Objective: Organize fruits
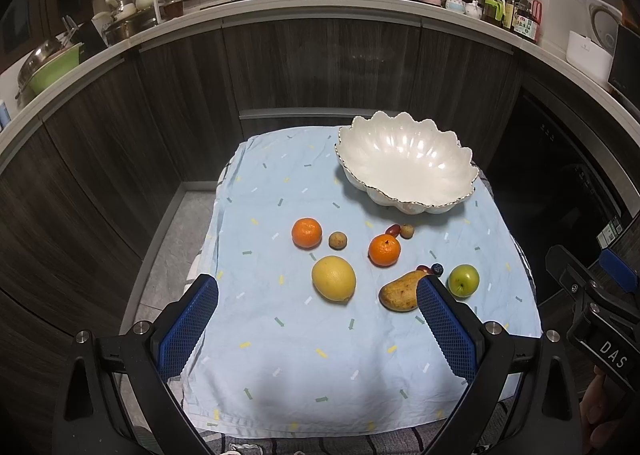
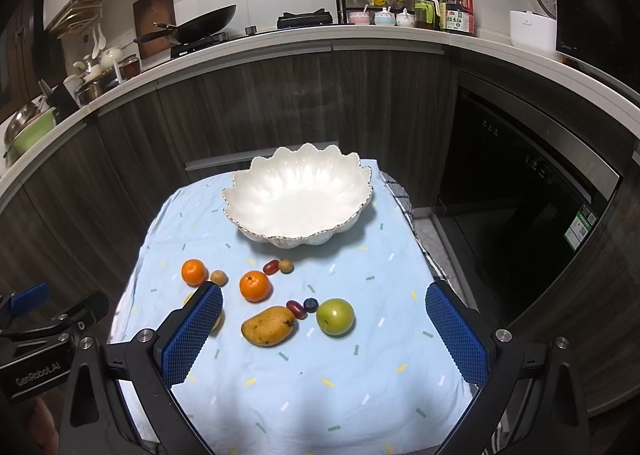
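We hold left gripper (image 1: 318,287) and right gripper (image 2: 324,305) both spread wide, empty. Fruit ahead of fingers, bowl (image 2: 256,191) beyond. Apple (image 2: 335,316) firm, slick: grip its middle. Mango (image 2: 269,325) probably softer: squeeze lightly.

Each hand-held gripper (image 1: 318,297) (image 2: 324,305) — black frame, silver screws, blue gridded pads (image 1: 188,329) — lettered white.

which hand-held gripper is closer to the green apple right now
Right. The green apple lies between the open fingers of the right hand-held gripper; the left hand-held gripper hangs over the lemon, apple outside its right finger.
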Motion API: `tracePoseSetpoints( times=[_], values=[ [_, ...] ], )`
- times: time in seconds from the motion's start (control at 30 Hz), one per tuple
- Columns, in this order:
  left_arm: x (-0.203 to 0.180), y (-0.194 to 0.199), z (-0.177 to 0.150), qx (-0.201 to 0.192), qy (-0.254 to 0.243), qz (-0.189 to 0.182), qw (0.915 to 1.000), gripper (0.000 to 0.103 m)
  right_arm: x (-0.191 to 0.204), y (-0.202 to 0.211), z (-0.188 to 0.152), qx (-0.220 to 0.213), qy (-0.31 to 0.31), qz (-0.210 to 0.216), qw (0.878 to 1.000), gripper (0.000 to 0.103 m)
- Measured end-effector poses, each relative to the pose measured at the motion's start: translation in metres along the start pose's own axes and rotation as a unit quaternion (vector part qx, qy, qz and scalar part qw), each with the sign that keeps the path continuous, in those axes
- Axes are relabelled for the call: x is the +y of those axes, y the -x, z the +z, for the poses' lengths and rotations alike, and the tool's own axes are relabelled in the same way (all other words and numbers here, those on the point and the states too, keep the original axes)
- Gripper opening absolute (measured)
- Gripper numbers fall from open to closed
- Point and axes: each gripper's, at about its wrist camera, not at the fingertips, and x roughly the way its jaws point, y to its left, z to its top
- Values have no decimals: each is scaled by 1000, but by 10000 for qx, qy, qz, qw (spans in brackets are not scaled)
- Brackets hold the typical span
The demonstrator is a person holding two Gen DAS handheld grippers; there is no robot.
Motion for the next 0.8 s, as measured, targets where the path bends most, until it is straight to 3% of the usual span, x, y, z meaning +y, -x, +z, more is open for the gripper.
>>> tracePoseSetpoints(
  times=[0.8],
  values=[
    [-14, -41, -2, 176, -178, -8, 9997, 100, -8, -45, -12, 330, 24, -40, 9994, 98]
  ],
)
